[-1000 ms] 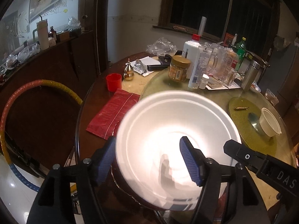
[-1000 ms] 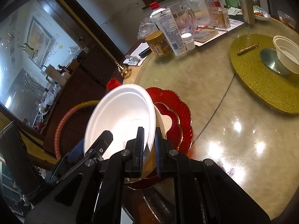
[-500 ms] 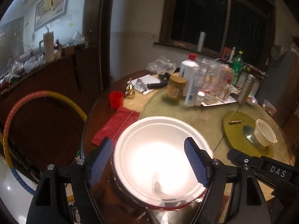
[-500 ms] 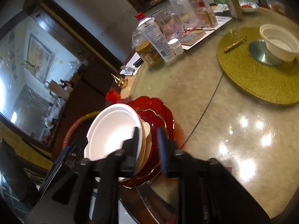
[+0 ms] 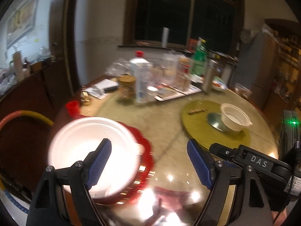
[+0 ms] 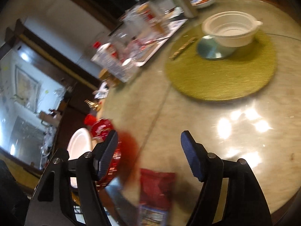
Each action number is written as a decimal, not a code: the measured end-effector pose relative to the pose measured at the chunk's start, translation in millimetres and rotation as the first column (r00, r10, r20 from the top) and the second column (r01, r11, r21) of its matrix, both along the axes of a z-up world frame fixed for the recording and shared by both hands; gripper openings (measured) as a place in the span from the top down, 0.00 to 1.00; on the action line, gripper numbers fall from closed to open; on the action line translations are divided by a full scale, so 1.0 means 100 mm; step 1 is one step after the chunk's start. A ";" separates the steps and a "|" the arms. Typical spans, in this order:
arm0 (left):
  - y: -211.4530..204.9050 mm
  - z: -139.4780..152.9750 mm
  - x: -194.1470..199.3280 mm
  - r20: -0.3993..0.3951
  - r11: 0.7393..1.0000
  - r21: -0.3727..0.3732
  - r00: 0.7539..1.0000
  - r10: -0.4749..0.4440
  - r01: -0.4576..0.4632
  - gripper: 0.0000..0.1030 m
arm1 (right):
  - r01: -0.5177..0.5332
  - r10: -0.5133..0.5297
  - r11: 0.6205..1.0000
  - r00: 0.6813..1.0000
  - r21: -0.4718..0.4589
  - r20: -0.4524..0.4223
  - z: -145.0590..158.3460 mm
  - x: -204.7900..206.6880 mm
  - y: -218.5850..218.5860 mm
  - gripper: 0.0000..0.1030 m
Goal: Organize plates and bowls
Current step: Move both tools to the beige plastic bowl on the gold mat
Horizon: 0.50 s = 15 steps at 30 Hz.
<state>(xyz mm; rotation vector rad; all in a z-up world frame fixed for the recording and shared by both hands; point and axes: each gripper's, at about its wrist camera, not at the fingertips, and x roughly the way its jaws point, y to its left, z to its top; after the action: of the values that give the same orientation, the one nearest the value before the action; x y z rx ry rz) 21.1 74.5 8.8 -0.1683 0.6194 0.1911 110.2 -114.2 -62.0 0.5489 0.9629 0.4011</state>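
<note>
Both the left gripper (image 5: pixel 148 162) and right gripper (image 6: pixel 148 154) hover with jaws spread and empty, the white foam bowl (image 5: pixel 92 148) resting on scalloped red plates (image 5: pixel 144 150) at nine o'clock on the desk (image 5: pixel 165 124).

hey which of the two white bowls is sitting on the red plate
The large white foam bowl at the near left table edge, resting on the red plate. The other, a small ribbed plastic bowl, stands on the round green mat farther right.

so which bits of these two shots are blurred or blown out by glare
Left wrist view: the white bowl is overexposed and smeared, and the red plate streaks. Right wrist view: stronger motion blur on the bottles, with lamp glare on the table.
</note>
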 end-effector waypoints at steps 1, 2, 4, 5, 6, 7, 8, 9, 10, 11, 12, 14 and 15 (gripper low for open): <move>-0.07 -0.02 0.03 -0.009 1.000 -0.002 1.000 -0.019 0.019 0.20 | 0.019 -0.019 1.000 1.000 -0.006 -0.002 -0.01 0.01 -0.09 0.32; -0.14 -0.04 0.06 -0.016 0.999 -0.001 0.999 -0.034 0.034 0.20 | 0.049 -0.049 0.999 0.999 -0.020 0.000 -0.03 0.01 -0.22 0.32; -0.30 -0.09 0.15 -0.034 0.998 -0.003 0.997 -0.070 0.070 0.20 | 0.090 -0.090 0.995 0.996 -0.051 0.007 -0.03 0.03 -0.40 0.32; -0.37 -0.11 0.19 -0.047 0.996 -0.010 0.995 -0.089 0.089 0.20 | 0.107 -0.107 0.992 0.994 -0.066 0.009 -0.04 0.05 -0.47 0.32; -0.42 -0.13 0.22 -0.055 0.995 -0.015 0.993 -0.101 0.100 0.20 | 0.134 -0.134 0.987 0.991 -0.086 0.012 -0.05 0.06 -0.56 0.32; -0.50 -0.16 0.26 -0.062 0.993 -0.019 0.992 -0.113 0.112 0.20 | 0.158 -0.157 0.982 0.987 -0.107 0.020 -0.05 0.07 -0.64 0.32; -0.55 -0.18 0.30 -0.067 0.993 -0.020 0.991 -0.120 0.119 0.20 | 0.187 -0.183 0.973 0.982 -0.138 0.037 -0.04 0.09 -0.72 0.32; -0.60 -0.20 0.33 -0.072 0.992 -0.019 0.989 -0.127 0.126 0.20 | 0.210 -0.203 0.964 0.978 -0.166 0.056 -0.03 0.10 -0.79 0.32; -0.67 -0.23 0.38 -0.079 0.990 -0.016 0.987 -0.138 0.137 0.20 | 0.226 -0.217 0.957 0.974 -0.184 0.069 -0.01 0.10 -0.84 0.32; -0.71 -0.25 0.40 -0.084 0.990 -0.011 0.986 -0.144 0.143 0.20 | 0.245 -0.232 0.947 0.969 -0.207 0.085 0.00 0.11 -0.89 0.32; -0.76 -0.27 0.45 -0.094 0.989 -0.005 0.984 -0.149 0.149 0.20 | 0.264 -0.246 0.936 0.964 -0.233 0.101 0.02 0.12 -0.94 0.32; -0.86 -0.32 0.54 -0.111 0.987 -0.005 0.980 -0.163 0.163 0.20 | 0.282 -0.258 0.920 0.958 -0.271 0.122 0.04 0.16 -1.03 0.32; -0.89 -0.33 0.56 -0.116 0.986 -0.005 0.979 -0.165 0.165 0.20 | 0.286 -0.260 0.916 0.957 -0.280 0.128 0.04 0.18 -1.07 0.32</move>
<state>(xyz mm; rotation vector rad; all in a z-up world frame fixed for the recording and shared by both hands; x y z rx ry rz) 77.5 -14.8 -24.1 -0.1009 0.7455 0.0420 127.8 -221.2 -57.9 0.3813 0.8272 0.0260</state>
